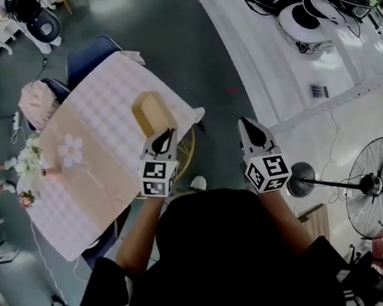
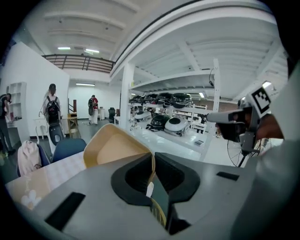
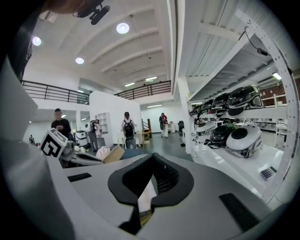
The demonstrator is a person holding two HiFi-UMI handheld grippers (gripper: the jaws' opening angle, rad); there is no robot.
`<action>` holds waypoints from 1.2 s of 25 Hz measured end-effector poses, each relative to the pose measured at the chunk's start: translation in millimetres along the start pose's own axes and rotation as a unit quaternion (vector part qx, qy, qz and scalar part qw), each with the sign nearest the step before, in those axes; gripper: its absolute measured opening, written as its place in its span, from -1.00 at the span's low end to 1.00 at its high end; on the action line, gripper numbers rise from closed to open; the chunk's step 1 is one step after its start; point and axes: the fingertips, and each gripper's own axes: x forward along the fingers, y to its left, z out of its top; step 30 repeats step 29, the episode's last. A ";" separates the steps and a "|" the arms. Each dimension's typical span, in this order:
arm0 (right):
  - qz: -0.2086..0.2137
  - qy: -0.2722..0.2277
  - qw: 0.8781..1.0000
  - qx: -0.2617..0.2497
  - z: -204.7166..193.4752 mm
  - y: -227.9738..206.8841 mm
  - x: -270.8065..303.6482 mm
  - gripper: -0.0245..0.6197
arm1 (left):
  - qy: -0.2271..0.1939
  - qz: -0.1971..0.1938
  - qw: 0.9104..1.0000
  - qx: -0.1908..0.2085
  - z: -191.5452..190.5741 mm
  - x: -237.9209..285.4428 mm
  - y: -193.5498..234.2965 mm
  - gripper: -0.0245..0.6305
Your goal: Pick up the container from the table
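Note:
A tan open container (image 1: 152,112) hangs above the right edge of the checked table (image 1: 103,174). My left gripper (image 1: 163,136) is shut on its near wall. In the left gripper view that thin wall (image 2: 151,165) runs between the closed jaws, and the container's hollow (image 2: 110,146) opens away to the left. My right gripper (image 1: 247,122) is off the table, over the dark floor, shut with nothing in it. The right gripper view shows its jaws (image 3: 152,164) together and, at the left, the held container (image 3: 115,153).
A bunch of flowers (image 1: 28,163) and a flower-shaped piece (image 1: 71,149) are on the table's left part. A blue chair (image 1: 91,53) and a pink bag (image 1: 36,103) stand behind it. A wicker stool (image 1: 188,149) is beside the table, a fan (image 1: 381,187) at right, and white shelves (image 1: 300,22) at top right.

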 end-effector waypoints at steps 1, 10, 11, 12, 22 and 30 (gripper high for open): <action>0.001 -0.005 1.000 -0.002 1.3 0.5 -3.1 -0.93 | -0.007 0.003 1.000 0.001 5.9 -7.3 -3.2 -0.86; 0.000 -0.015 1.000 -0.015 -2.2 3.7 -20.8 -0.93 | -0.048 0.029 0.998 -0.005 18.0 -51.6 -5.2 -0.86; 0.002 -0.015 1.000 -0.018 -1.7 5.9 -21.3 -0.93 | -0.048 0.031 0.998 -0.008 18.3 -54.3 -4.0 -0.86; 0.005 -0.016 1.000 -0.022 -0.7 8.4 -21.1 -0.93 | -0.049 0.033 0.998 -0.009 19.2 -56.3 -2.5 -0.86; 0.036 -0.015 0.998 -0.039 -0.7 22.8 -15.4 -0.93 | -0.058 0.048 0.997 0.000 31.3 -64.9 3.1 -0.86; 0.065 -0.012 0.997 -0.042 -2.7 39.0 -7.1 -0.93 | -0.055 0.063 0.996 -0.021 29.7 -76.7 11.5 -0.86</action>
